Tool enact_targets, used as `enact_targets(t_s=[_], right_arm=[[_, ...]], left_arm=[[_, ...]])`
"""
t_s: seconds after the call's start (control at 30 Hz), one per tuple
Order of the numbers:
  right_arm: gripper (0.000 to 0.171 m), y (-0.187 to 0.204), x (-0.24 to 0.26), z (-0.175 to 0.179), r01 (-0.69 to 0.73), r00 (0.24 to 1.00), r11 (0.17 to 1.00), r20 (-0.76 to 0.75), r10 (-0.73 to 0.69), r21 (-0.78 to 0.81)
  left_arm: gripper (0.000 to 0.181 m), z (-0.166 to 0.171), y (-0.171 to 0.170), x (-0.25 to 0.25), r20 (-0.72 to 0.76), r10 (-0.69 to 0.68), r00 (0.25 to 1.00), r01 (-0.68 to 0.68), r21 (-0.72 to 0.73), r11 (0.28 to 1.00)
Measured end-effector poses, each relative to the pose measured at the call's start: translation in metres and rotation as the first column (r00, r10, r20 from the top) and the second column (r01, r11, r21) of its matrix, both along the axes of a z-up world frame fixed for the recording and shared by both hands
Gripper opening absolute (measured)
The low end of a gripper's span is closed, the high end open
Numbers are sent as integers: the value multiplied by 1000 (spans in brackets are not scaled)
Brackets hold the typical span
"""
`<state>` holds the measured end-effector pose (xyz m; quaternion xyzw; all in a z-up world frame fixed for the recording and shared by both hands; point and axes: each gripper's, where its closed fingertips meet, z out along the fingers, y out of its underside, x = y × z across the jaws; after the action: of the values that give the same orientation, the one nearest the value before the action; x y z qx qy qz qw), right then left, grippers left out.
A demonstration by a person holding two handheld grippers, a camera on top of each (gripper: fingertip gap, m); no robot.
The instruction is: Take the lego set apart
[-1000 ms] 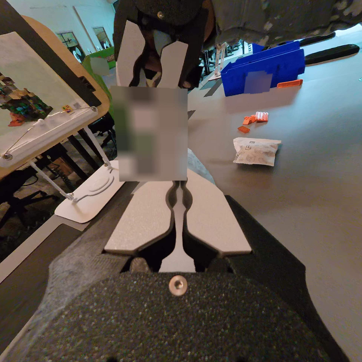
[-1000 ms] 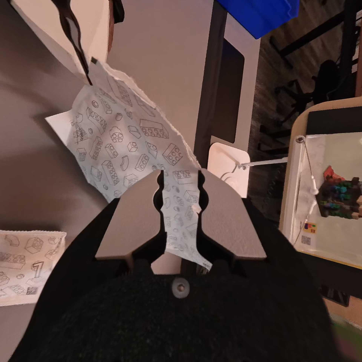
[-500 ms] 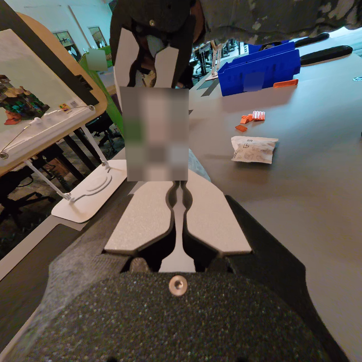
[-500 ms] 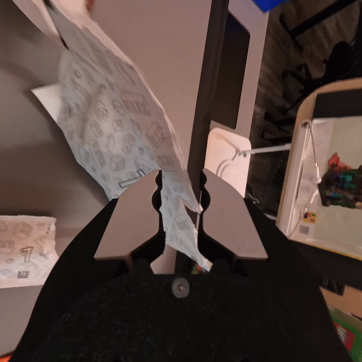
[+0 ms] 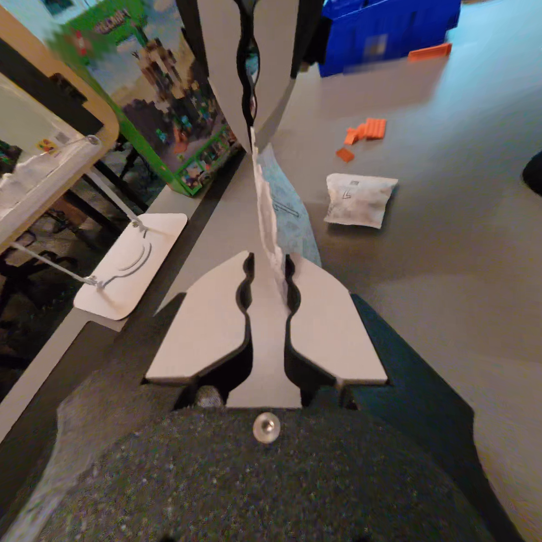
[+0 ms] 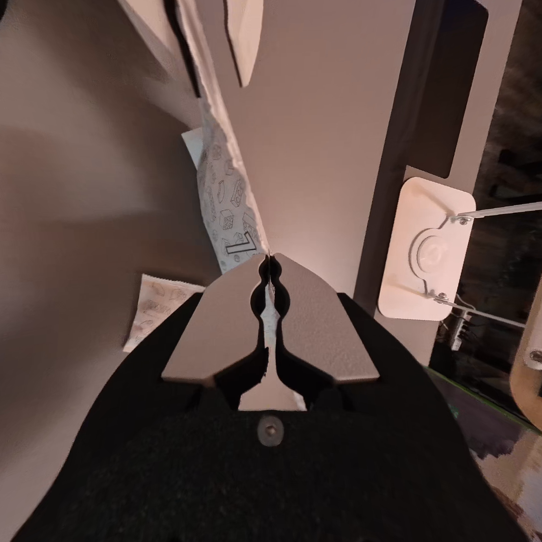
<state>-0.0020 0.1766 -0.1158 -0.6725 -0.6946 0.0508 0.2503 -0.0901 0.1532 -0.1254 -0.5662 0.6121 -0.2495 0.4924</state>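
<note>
A white paper bag [image 5: 289,217] printed with brick outlines hangs in the air between my two grippers. My right gripper [image 6: 268,258] is shut on one edge of the bag [image 6: 225,205]. It also shows at the top of the left wrist view [image 5: 249,126], pinching the bag's upper end. My left gripper [image 5: 267,258] is open, and the bag's torn edge runs loosely between its fingers, near the right one. In the right wrist view the left gripper [image 6: 220,91] is at the top, with its fingers apart around the bag.
A second sealed paper bag [image 5: 359,203] lies on the grey table [image 5: 440,278]. Behind it are loose orange bricks [image 5: 366,135], a blue bin [image 5: 387,35] and an orange plate [image 5: 429,52]. At the left edge are a white stand base [image 5: 132,264] and a green set box [image 5: 164,96]. One gripper's finger ends stand about 10 centimeters off the other's.
My right gripper has closed on the bag and my left gripper has opened. The bag has turned edge-on between them, and both grippers have shifted.
</note>
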Motion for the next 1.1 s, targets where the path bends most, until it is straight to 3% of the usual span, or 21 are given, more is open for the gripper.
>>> enact_targets(t_s=[0.1,0.37,0.5,0.57,0.7,0.9,1.1], right_arm=[[0,-22,-1,0,-46,998,999,-45,45,-29],[0,-37,-8,-25,-98,995,994,10,98,51],[0,-20,-1,-3,-11,996,993,-88,21,120],[10,-18,-1,12,19,989,991,-148,1,134],[16,-43,-23,33,-52,970,982,-224,93,181],[24,-57,-43,20,-148,976,957,-121,182,248],[18,-47,-42,5,-173,984,957,-3,179,234]], left_arm=[[2,-5,-18,5,51,-89,995,94,-94,991],[0,-13,-33,28,12,-137,990,138,-41,990],[0,-5,-25,16,57,-99,993,103,-55,993],[1,-1,-24,11,82,-85,993,91,-78,993],[1,1,-25,9,102,-71,992,82,-103,991],[0,1,-29,9,96,-87,992,96,-88,992],[0,1,-29,7,89,-84,993,91,-77,993]])
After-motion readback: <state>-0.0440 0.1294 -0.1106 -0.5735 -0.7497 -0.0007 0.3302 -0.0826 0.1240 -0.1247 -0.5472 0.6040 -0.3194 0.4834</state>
